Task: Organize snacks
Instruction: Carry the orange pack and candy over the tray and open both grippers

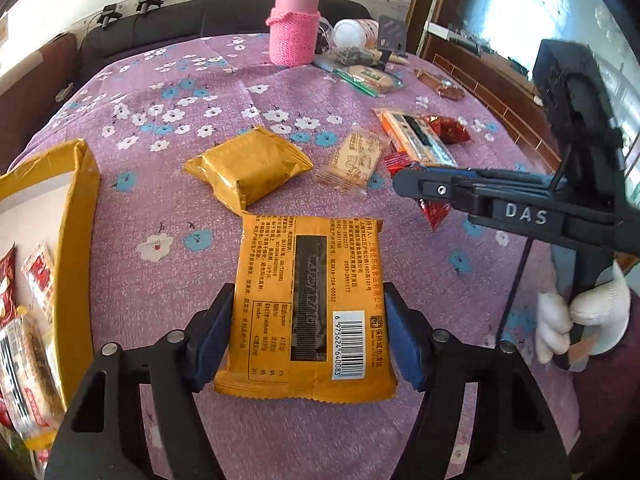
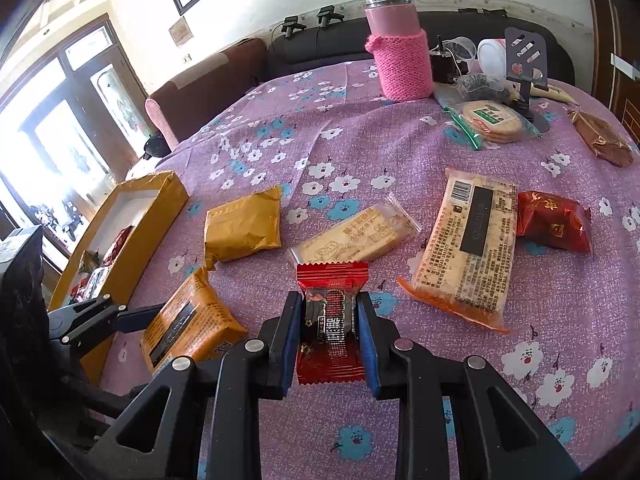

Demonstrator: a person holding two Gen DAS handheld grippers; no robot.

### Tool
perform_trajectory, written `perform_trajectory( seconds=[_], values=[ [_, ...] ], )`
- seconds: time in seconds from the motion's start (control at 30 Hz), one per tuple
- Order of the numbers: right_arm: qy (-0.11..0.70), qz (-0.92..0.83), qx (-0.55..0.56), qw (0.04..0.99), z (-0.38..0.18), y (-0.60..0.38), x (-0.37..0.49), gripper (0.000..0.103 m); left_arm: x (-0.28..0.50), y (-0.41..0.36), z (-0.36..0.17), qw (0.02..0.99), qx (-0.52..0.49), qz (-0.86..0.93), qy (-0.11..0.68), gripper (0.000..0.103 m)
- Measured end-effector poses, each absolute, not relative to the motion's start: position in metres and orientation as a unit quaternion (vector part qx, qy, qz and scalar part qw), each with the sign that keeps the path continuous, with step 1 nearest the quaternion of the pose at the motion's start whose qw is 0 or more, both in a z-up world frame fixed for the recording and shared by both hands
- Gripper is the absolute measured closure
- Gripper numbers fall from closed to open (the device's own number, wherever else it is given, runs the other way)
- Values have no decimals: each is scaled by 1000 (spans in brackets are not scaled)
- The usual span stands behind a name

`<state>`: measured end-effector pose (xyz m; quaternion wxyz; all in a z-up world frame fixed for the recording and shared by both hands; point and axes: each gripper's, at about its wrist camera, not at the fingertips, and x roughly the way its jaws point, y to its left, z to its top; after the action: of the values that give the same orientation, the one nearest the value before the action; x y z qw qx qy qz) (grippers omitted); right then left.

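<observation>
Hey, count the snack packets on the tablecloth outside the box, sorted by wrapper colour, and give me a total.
Golden-yellow: 2, the barcoded packet and the plain packet
Red: 2, the small packet and the puffy packet
Clear biscuit packet: 1
Orange-edged packet: 1
Green-edged cracker packet: 1
Brown packet: 1
Total: 8

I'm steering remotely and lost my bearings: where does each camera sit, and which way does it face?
Left wrist: on the left tongs, looking down at an orange packet between them; right tongs and white-gloved hand show.
Right wrist: on the right tongs, clamped on a red packet; left tongs at left.
Shared: pink bottle, box.
</observation>
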<state>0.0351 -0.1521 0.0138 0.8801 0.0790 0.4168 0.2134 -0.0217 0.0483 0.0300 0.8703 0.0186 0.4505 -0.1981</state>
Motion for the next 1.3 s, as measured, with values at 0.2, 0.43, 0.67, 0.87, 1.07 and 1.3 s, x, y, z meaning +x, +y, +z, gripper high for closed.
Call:
perform_trajectory(
  seconds=[0.2, 0.43, 0.67, 0.87, 1.07, 1.3],
  values=[
    [399, 230, 91, 883, 32, -140, 14, 75, -63, 106, 83, 894, -42, -185, 406, 34],
    [341, 289, 99, 889, 112, -102, -14, 76, -93, 217, 152, 935, -91, -92, 331, 33],
    [275, 341, 110, 892, 232, -57, -23, 76, -91, 311, 203, 955, -95, 16, 281, 33],
    [263, 359, 139, 885, 285, -10, 9, 75, -52, 354, 215, 957, -52, 113, 262, 33],
    [372, 347, 91, 856, 185, 85, 64, 76, -1, 361, 139, 937, -93, 50, 332, 33],
    [457, 325, 36, 827, 67, 159, 102, 76, 38, 354, 80, 912, -118, 16, 392, 33]
  ],
)
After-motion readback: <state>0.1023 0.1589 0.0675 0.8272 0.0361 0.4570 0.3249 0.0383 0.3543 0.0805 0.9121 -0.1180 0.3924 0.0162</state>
